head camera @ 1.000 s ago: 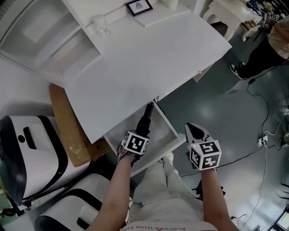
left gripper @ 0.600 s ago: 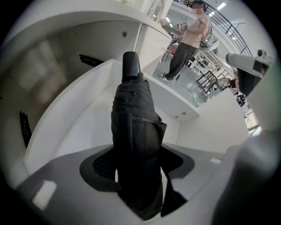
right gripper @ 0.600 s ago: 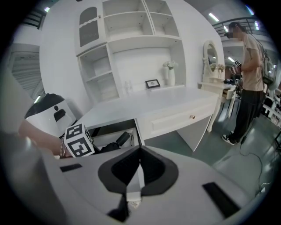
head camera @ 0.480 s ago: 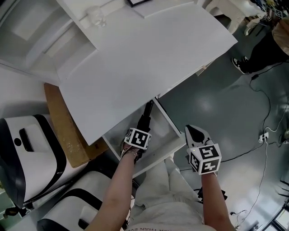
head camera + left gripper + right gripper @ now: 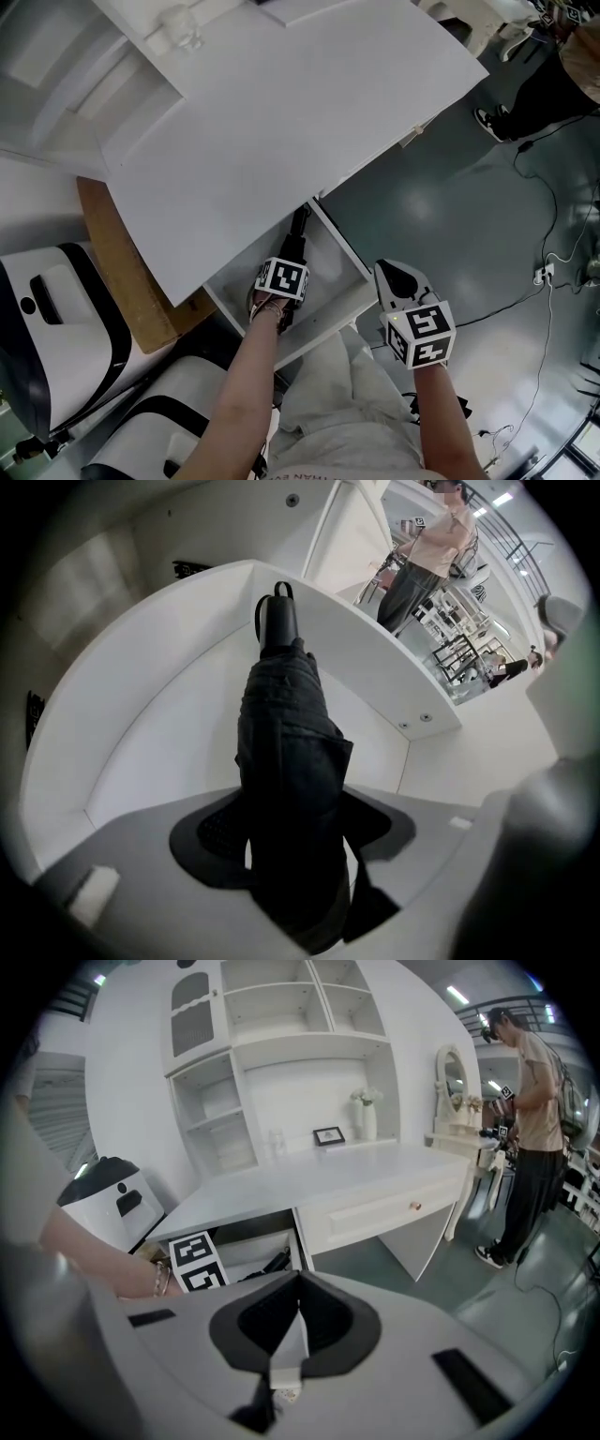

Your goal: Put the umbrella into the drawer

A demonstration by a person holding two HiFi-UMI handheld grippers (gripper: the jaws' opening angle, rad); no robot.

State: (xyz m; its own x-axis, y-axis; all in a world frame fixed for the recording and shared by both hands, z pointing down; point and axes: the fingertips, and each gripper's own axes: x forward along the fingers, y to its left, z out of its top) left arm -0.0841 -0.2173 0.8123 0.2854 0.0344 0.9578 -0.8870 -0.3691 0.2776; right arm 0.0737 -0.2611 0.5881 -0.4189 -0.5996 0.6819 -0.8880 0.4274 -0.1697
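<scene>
White desk's open drawer (image 5: 349, 265) lies below the left gripper (image 5: 291, 874), whose fingers (image 5: 211, 836) clamp the folded umbrella (image 5: 286, 752) between them, while the right gripper (image 5: 296, 1321) is closed and empty.

The head view looks steeply down onto the white counter (image 5: 281, 122), the open drawer (image 5: 330, 267), the left tool (image 5: 292, 248) and the right tool (image 5: 393, 272). The left gripper view looks from close range into that drawer, facing along the umbrella (image 5: 286, 789) to its far wall. The right gripper view looks from farther back at the counter's front, sharing the drawer and left tool with the head view
</scene>
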